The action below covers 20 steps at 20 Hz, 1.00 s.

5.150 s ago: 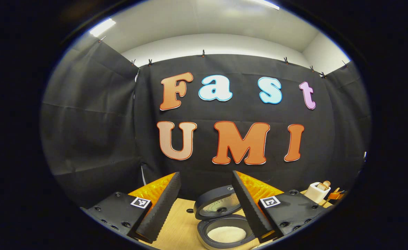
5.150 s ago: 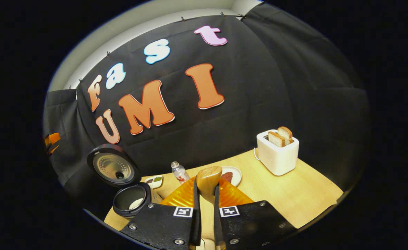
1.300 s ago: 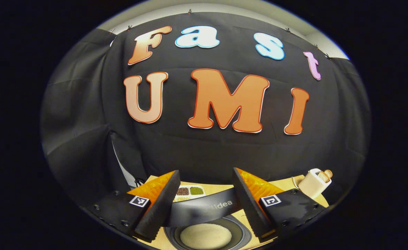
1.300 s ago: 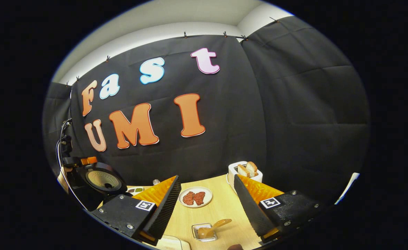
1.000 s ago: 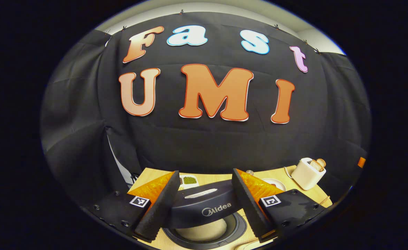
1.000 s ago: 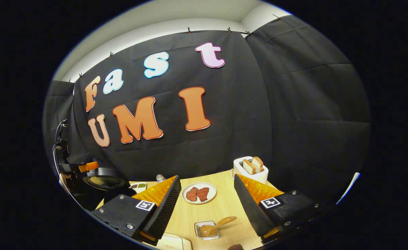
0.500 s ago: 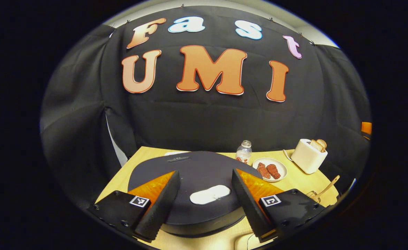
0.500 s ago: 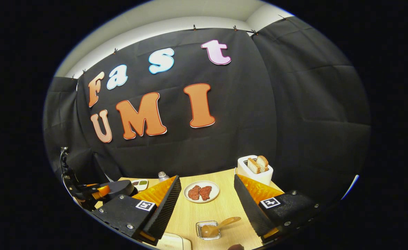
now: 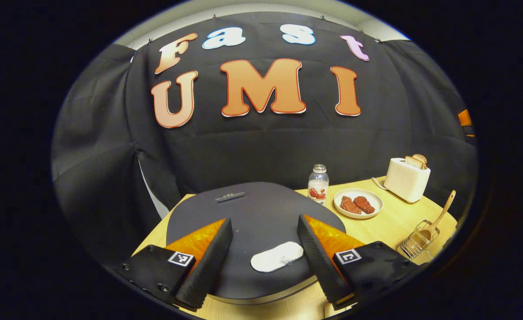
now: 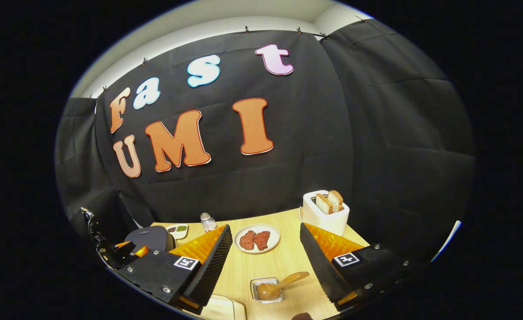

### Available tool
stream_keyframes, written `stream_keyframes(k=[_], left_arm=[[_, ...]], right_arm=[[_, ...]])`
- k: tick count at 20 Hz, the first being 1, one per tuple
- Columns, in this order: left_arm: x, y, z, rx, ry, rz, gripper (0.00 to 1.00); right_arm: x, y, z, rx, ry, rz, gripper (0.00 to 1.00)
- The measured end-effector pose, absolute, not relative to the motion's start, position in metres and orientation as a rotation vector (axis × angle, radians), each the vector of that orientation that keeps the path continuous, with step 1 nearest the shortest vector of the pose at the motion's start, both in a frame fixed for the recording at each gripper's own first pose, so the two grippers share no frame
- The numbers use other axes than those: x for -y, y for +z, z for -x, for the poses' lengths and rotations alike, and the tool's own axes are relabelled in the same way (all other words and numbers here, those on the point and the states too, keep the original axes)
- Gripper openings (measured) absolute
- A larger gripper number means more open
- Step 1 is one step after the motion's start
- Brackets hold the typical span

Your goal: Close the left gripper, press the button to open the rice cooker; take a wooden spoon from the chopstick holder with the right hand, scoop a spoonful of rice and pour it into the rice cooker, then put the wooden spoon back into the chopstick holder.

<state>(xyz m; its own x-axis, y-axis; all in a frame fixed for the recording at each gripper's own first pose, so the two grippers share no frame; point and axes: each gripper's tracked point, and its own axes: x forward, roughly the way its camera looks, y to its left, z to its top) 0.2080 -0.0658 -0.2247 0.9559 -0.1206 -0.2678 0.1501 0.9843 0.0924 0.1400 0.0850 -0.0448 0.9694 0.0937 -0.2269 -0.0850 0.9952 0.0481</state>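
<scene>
The rice cooker [image 9: 252,222] is sitting at the left end of the table [image 10: 283,262] with its dark lid lying flat and shut, its pale button [image 9: 276,257] facing up near the front edge. The wooden spoon [image 10: 279,285] is standing bowl-down in the wire chopstick holder [image 10: 267,290], its handle leaning out to one side, which suggests that the scooping is over and the spoon is parked back where it belongs.

The left tongs [image 9: 261,262] are hovering over the lid with the jaws spread wide and gripping nothing; the button is showing between them, so they seem to be poised above the lid rather than pressing it. The right tongs [image 10: 263,266] are likewise gaping and empty, hanging just behind the chopstick holder, probably because the spoon no longer needs holding.

Farther out, a small bottle [image 9: 318,183], a plate with red pieces [image 9: 358,203] and a toaster with bread [image 9: 406,178] are standing along the table, well apart from both tongs.
</scene>
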Motion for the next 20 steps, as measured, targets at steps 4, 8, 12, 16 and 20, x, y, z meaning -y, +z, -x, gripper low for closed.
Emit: stream_keyframes(k=[4, 8, 12, 16, 20], left_arm=[[0.066, -0.231, -0.206, -0.25, -0.138, -0.098, 0.97], [0.066, -0.238, -0.204, -0.259, -0.142, -0.116, 1.0], [0.066, -0.231, -0.206, -0.284, -0.148, -0.124, 0.96], [0.051, -0.194, -0.201, -0.34, -0.13, -0.126, 0.94], [0.037, -0.099, -0.189, -0.3, -0.122, -0.067, 1.0]], right_arm=[[-0.085, -0.049, -0.134, -0.235, 0.087, -0.033, 0.94], [-0.079, -0.053, -0.125, -0.242, 0.069, -0.005, 0.94], [-0.077, -0.054, -0.122, -0.24, 0.057, 0.006, 0.94], [-0.085, -0.042, -0.125, -0.214, 0.074, 0.027, 0.95], [-0.096, -0.018, -0.133, -0.182, 0.101, 0.027, 0.95]])
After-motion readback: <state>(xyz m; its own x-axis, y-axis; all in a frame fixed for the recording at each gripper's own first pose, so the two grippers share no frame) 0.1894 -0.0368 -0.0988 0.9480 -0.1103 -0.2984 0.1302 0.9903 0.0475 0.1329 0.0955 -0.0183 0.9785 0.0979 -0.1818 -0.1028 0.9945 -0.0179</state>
